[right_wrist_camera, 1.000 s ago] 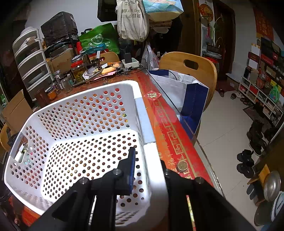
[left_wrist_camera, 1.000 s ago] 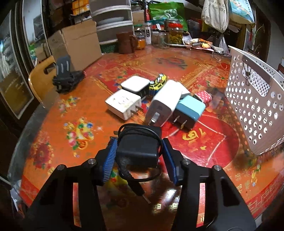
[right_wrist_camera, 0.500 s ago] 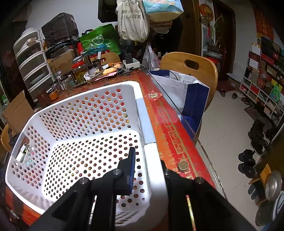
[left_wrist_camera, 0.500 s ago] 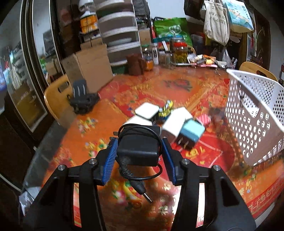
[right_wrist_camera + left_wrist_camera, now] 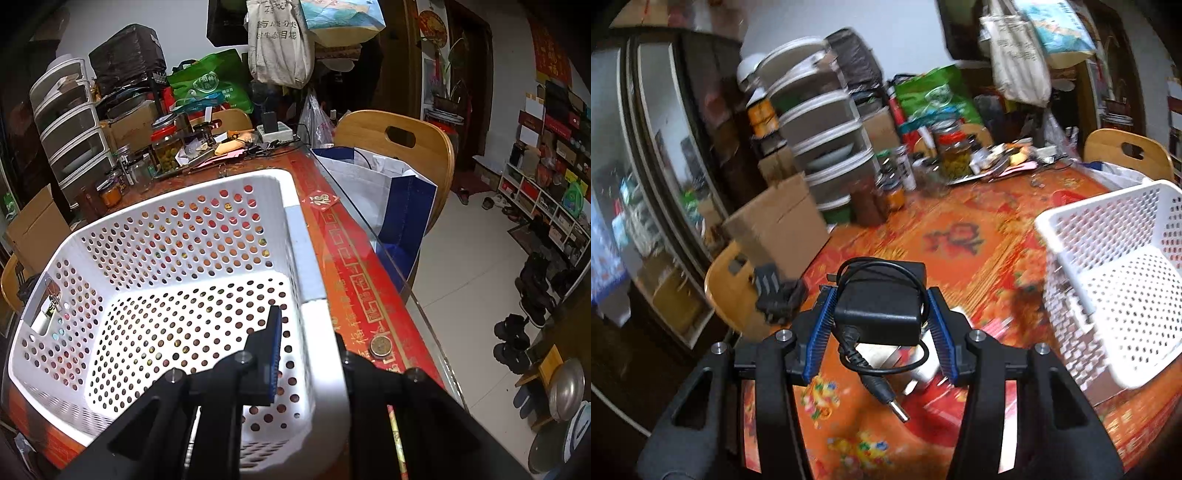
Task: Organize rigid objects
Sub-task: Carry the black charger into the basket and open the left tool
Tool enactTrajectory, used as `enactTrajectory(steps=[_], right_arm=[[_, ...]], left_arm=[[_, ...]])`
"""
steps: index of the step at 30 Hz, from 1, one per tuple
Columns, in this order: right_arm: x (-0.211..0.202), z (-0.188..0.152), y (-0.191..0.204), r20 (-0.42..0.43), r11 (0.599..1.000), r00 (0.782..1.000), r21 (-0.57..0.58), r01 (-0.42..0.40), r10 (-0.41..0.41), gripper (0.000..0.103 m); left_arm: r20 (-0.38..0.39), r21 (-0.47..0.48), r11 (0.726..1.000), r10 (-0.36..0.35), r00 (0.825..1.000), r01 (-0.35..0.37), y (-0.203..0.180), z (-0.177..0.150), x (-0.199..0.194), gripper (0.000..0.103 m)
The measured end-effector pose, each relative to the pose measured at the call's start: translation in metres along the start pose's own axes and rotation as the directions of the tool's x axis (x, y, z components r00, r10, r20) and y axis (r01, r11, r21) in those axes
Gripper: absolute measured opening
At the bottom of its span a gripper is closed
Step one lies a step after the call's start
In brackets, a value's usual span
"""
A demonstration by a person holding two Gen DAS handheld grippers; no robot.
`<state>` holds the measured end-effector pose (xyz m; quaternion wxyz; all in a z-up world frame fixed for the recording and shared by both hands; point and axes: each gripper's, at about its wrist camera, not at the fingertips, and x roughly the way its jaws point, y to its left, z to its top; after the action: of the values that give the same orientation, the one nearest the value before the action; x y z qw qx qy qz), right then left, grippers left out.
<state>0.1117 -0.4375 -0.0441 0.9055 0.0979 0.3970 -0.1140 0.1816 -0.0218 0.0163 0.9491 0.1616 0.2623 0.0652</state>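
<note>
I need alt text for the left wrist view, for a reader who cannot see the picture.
The left gripper holds a black power adapter between its blue pads, the cable looped and its plug hanging down. Below is a red patterned table; an empty white perforated basket stands at the right. The background is blurred clutter.

Black left gripper (image 5: 881, 317), ribbed blue pads (image 5: 820, 332), silver screws (image 5: 781, 335)

Black adapter (image 5: 882, 295); white perforated basket (image 5: 110, 236)

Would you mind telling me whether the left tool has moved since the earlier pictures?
Yes. The left tool, shut on the black adapter, has risen: the cardboard box sits lower in view.
</note>
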Motion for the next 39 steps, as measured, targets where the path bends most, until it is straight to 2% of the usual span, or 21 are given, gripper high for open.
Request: enactTrajectory(steps=[7, 11, 16, 17, 23, 25, 27, 30, 31, 32, 33, 36, 37, 39], right_arm=[[0.001, 0.0, 0.0, -0.005, 1.0, 1.0, -0.012, -0.003, 0.003, 0.012], [0.001, 0.0, 0.001, -0.005, 1.0, 1.0, -0.009, -0.005, 0.005, 0.012], [0.002, 0.0, -0.001, -0.01, 1.0, 1.0, 0.0, -0.017, 0.017, 0.012], [0.002, 0.0, -0.002, -0.011, 1.0, 1.0, 0.001, -0.019, 0.019, 0.012], [0.004, 0.0, -0.003, -0.018, 1.0, 0.999, 0.007, -0.028, 0.028, 0.012], [0.004, 0.0, -0.002, -0.017, 1.0, 0.999, 0.007, -0.027, 0.027, 0.012], [0.004, 0.0, -0.002, -0.018, 1.0, 0.999, 0.005, -0.028, 0.028, 0.012], [0.005, 0.0, -0.001, -0.024, 1.0, 0.999, 0.001, -0.025, 0.025, 0.012], [0.006, 0.0, -0.001, -0.028, 1.0, 0.999, -0.002, -0.022, 0.022, 0.012], [0.007, 0.0, -0.001, -0.031, 1.0, 0.999, -0.001, -0.02, 0.02, 0.012], [0.008, 0.0, -0.001, -0.034, 1.0, 0.999, 0.0, -0.019, 0.019, 0.012], [0.01, 0.0, 0.001, -0.042, 1.0, 0.999, 0.0, -0.02, 0.02, 0.012], [0.01, 0.0, 0.002, -0.043, 1.0, 0.999, -0.002, -0.017, 0.017, 0.012], [0.011, 0.001, 0.001, -0.048, 1.0, 0.999, -0.005, -0.012, 0.012, 0.012]], left_arm=[[0.019, 0.063, 0.993, -0.098, 0.995, 0.096, -0.055, 0.045, -0.012, 0.047], [-0.04, 0.147, 0.976, -0.155, 0.987, 0.159, -0.102, 0.072, -0.005, 0.047], [-0.143, 0.271, 0.929, -0.22, 0.965, 0.252, -0.171, 0.083, 0.011, 0.047], [-0.174, 0.31, 0.911, -0.227, 0.958, 0.272, -0.187, 0.084, 0.014, 0.047], [-0.327, 0.424, 0.837, -0.214, 0.92, 0.345, -0.241, 0.07, 0.038, 0.047], [-0.371, 0.42, 0.831, -0.211, 0.904, 0.366, -0.247, 0.061, 0.046, 0.047], [-0.427, 0.399, 0.823, -0.224, 0.876, 0.405, -0.251, 0.057, 0.056, 0.047], [-0.462, 0.378, 0.811, -0.254, 0.85, 0.447, -0.25, 0.054, 0.064, 0.049], [-0.449, 0.381, 0.812, -0.255, 0.856, 0.442, -0.249, 0.055, 0.063, 0.056], [-0.429, 0.387, 0.818, -0.248, 0.868, 0.425, -0.245, 0.054, 0.063, 0.071], [-0.401, 0.388, 0.824, -0.253, 0.88, 0.413, -0.239, 0.055, 0.061, 0.077], [-0.352, 0.316, 0.836, -0.336, 0.874, 0.449, -0.212, 0.061, 0.048, 0.081], [-0.328, 0.28, 0.841, -0.369, 0.87, 0.463, -0.197, 0.063, 0.04, 0.081], [-0.251, 0.193, 0.863, -0.417, 0.874, 0.467, -0.155, 0.065, 0.024, 0.087]])
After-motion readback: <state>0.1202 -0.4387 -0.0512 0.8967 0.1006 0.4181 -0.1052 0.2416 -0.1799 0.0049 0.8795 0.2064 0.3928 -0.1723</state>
